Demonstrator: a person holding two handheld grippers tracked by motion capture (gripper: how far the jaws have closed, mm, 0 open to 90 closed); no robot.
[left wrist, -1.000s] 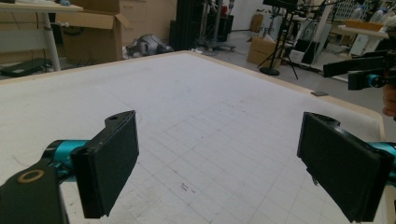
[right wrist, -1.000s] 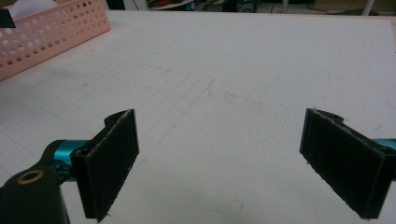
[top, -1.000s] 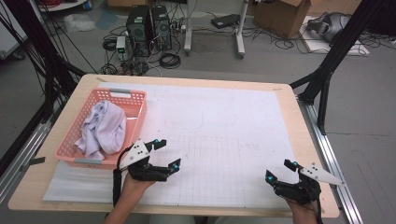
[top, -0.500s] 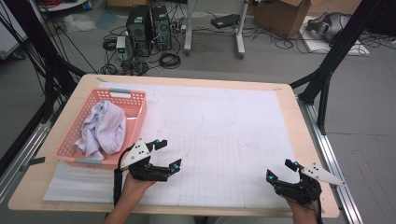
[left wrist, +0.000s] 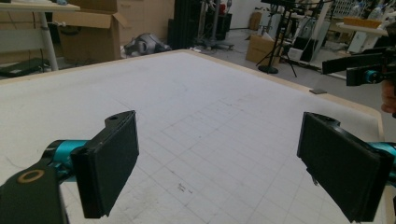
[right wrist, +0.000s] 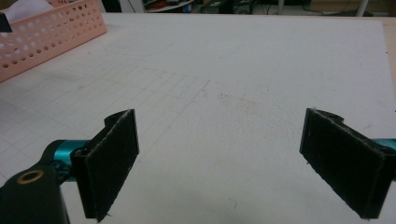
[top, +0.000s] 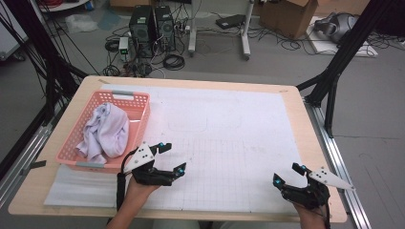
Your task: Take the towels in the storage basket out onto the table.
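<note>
Both grippers sit wide apart at the near edge, and we hold nothing in either. Our left gripper (top: 172,157) hovers just past the near right corner of the basket (top: 138,125), its jaws spread and aimed toward the middle of the mat (top: 239,129); in the left gripper view we see the two black pads (left wrist: 109,163) standing well apart over bare gridded mat, with the other gripper (left wrist: 359,70) showing far off at the upper right. Our right gripper (top: 288,174) rests near the table's near right corner, jaws equally spread; in the right gripper view its pads (right wrist: 112,161) frame only scuffed white mat, and the basket (right wrist: 51,35) appears at the upper left, well away.

Outward from the left gripper, the pink basket lies on the mat's left side, close to our left hand (top: 136,191) but not touching it as far as we can tell. Inside it a pale cloth (top: 102,131) is bunched up, filling most of the basket and rising a little above the rim. The cloth is near the left gripper and well apart from the right one.

The mat covers most of the wooden table (top: 315,138), with faint grid lines and pencilled outlines at its middle
</note>
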